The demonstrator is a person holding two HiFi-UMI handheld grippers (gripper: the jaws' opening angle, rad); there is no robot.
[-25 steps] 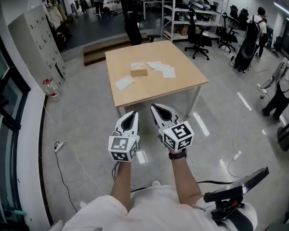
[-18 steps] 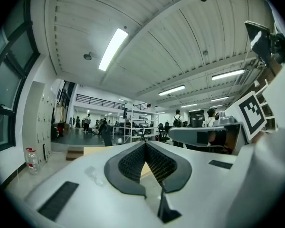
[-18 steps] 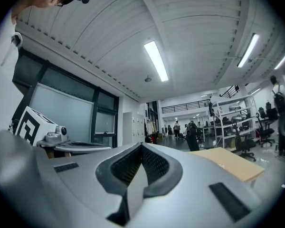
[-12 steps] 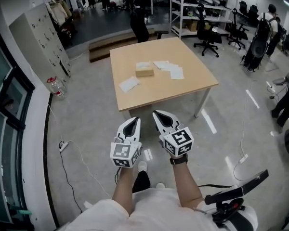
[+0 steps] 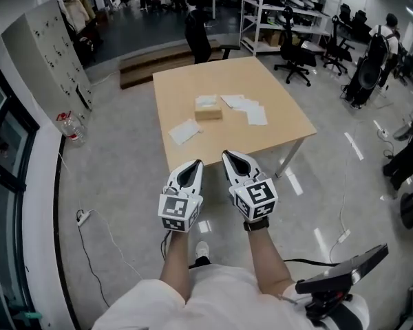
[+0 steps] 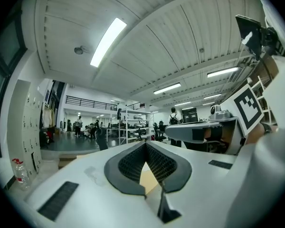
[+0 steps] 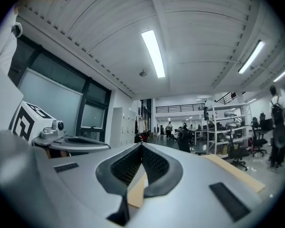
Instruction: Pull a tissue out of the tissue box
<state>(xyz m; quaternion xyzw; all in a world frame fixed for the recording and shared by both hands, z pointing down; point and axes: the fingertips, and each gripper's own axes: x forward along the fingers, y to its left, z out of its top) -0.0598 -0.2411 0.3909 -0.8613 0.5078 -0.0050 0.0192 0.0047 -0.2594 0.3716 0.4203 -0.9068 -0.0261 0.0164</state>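
The left gripper (image 6: pixel 145 145) has its jaws pressed together at the tips, dark ribbed pads meeting with nothing pinched. The right gripper (image 7: pixel 141 147) shows the same in its own view, closed and empty.

In the head view the two grippers are held side by side in the lower middle of the frame. They are over the grey floor (image 5: pixel 124 184), short of the near edge of the square light-wood table (image 5: pixel 279 119).

The small tan tissue box (image 5: pixel 208 110) sits on that table in the upper middle of the frame, well apart from both grippers. A white tissue (image 5: pixel 206 100) shows at its top. Flat white sheets (image 5: pixel 246 106) lie just right of the tissue box, and one more white sheet (image 5: pixel 184 131) lies to its lower left.

This looks like the approach step: no pull has begun. The next move calls for reaching the table, spreading one pair of jaws over the box top, and pinching only the raised tissue. It should then be drawn upward, perhaps with the other gripper steadying the light box so it does not lift.
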